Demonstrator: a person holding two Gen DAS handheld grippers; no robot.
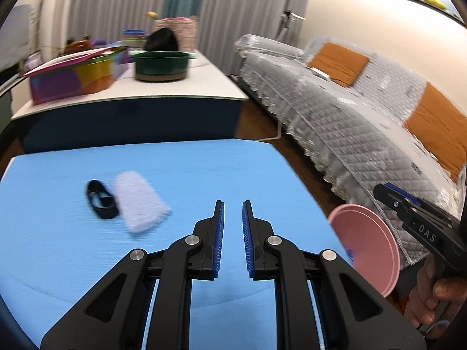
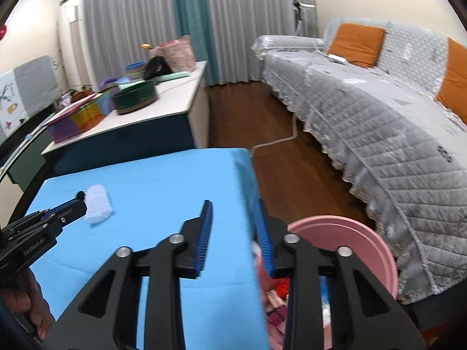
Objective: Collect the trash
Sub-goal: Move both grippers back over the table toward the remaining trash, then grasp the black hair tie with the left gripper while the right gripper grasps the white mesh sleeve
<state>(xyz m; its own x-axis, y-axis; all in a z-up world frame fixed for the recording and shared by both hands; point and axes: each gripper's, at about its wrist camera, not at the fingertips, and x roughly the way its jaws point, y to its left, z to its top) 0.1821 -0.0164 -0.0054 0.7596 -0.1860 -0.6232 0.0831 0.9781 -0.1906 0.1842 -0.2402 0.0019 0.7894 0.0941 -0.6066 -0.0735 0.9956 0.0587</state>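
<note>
A white fluffy wad (image 1: pixel 140 205) and a black looped band (image 1: pixel 100 199) lie side by side on the blue table top (image 1: pixel 175 169). My left gripper (image 1: pixel 233 210) hovers over the table to their right, its jaws a narrow gap apart with nothing between them. A pink bin (image 2: pixel 350 224) stands off the table's right edge with colourful wrappers (image 2: pixel 274 294) inside. My right gripper (image 2: pixel 233 213) hangs over that edge, open and empty. In the right wrist view the left gripper (image 2: pixel 80 204) reaches toward the white wad (image 2: pixel 97 205) and hides most of the band.
Behind the table stands a low white-topped cabinet (image 1: pixel 181 87) with a colourful box (image 1: pixel 73 77) and a dark green bowl (image 1: pixel 162 65). A grey quilted sofa (image 2: pixel 379 122) with orange cushions runs along the right. A white cable (image 2: pixel 280 141) lies on the wooden floor.
</note>
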